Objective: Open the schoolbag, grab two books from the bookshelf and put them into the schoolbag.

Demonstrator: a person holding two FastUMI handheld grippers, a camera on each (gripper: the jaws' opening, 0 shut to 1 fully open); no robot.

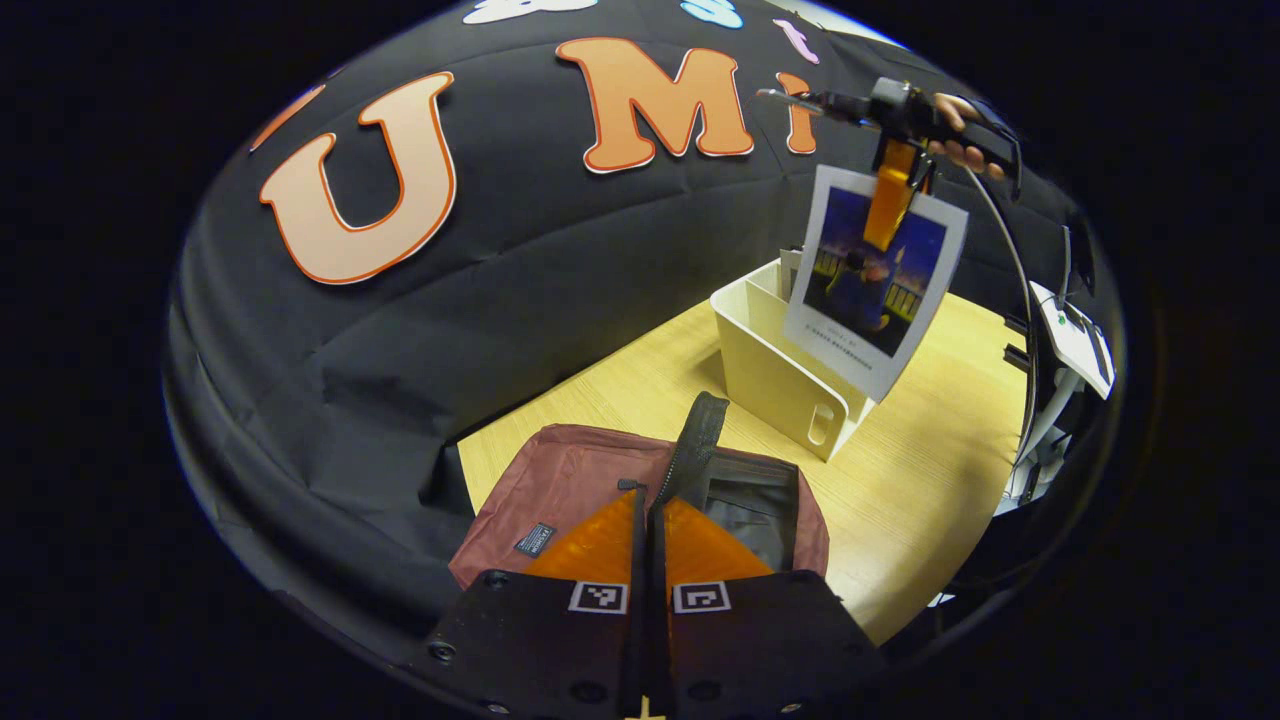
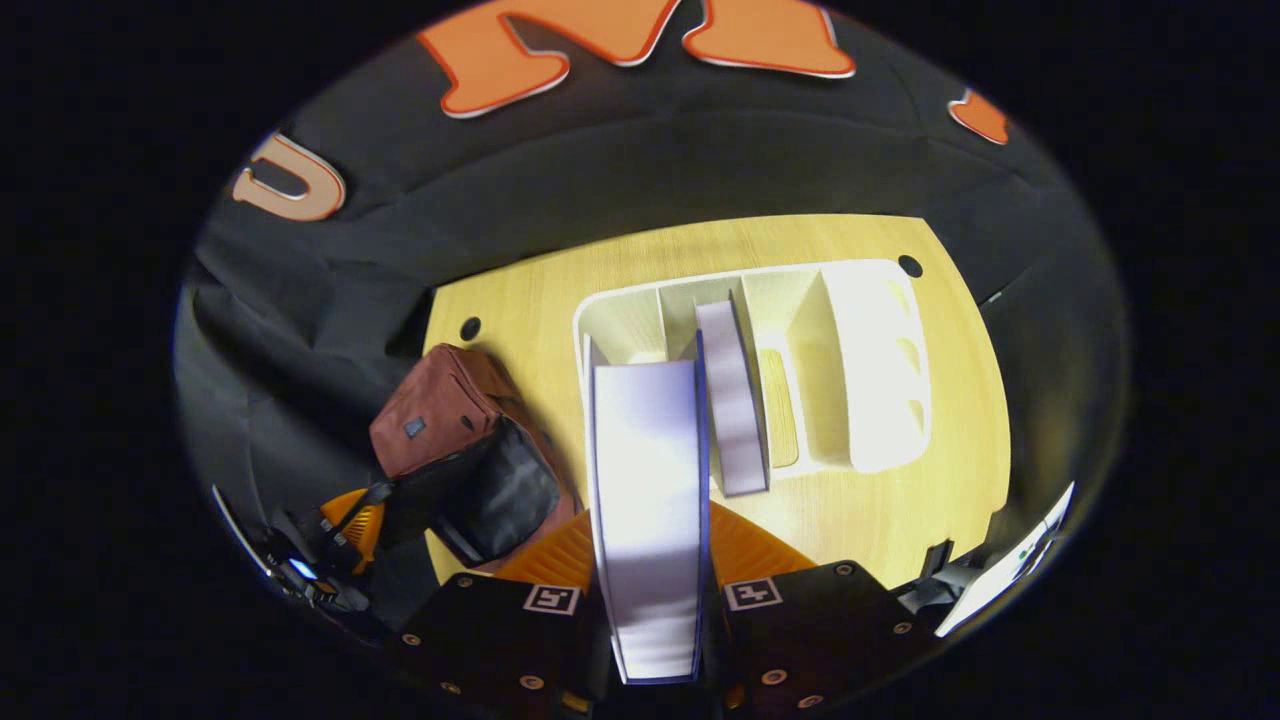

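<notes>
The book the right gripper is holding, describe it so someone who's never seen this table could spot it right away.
On the wooden table stands a white divided bookshelf. Above it the right gripper holds the book by its top edge. Its cover has a white border around a dark blue picture, and unlike the book still in the shelf, it hangs in the air.

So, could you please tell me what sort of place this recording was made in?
It looks like a staged recording booth, not a real home: a black cloth wall drapes behind a small wooden table, which carries a white bookshelf organiser and a reddish schoolbag as props.
</notes>
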